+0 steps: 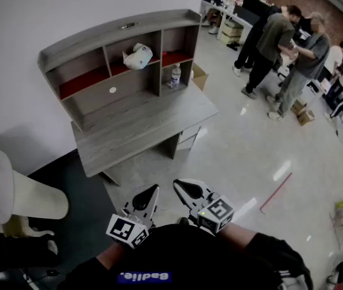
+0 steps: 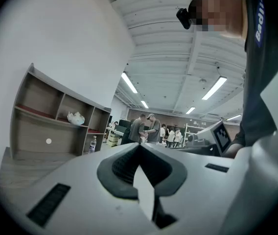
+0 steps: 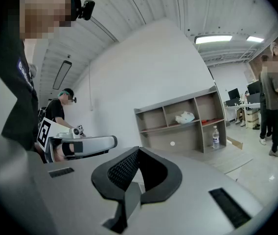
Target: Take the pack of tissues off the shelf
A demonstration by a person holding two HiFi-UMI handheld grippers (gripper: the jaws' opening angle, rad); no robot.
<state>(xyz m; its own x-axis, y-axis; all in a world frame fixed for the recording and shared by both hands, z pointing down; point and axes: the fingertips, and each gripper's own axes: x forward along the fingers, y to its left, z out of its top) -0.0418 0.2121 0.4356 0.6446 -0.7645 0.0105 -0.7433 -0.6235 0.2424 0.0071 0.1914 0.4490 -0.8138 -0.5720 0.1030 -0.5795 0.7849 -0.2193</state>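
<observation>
Head view, pack of tissues: a white, soft, crumpled-looking pack is seen lying in the middle upper compartment of the shelf, untouched.
Position from the tools: the pack is well ahead of both grippers. It is left of the left gripper's jaw line and right of the right gripper's jaw line.
Left gripper: jaws are pressed together, with nothing between them.
Right gripper: jaws are pressed together, with nothing between them.
Step in hand: judged to be the approach. No reach into the compartment has been made.
Next move: one gripper is to be carried forward and up to the compartment mouth. Its jaws are to be spread before the pack is met, then closed across the wrapper.
Handling: the wrapper is expected to yield, so a grip across the body is advised.
Surroundings: a water bottle stands in the compartment below and right of the pack. The desk lies beneath. Several people stand far off to the right.
</observation>
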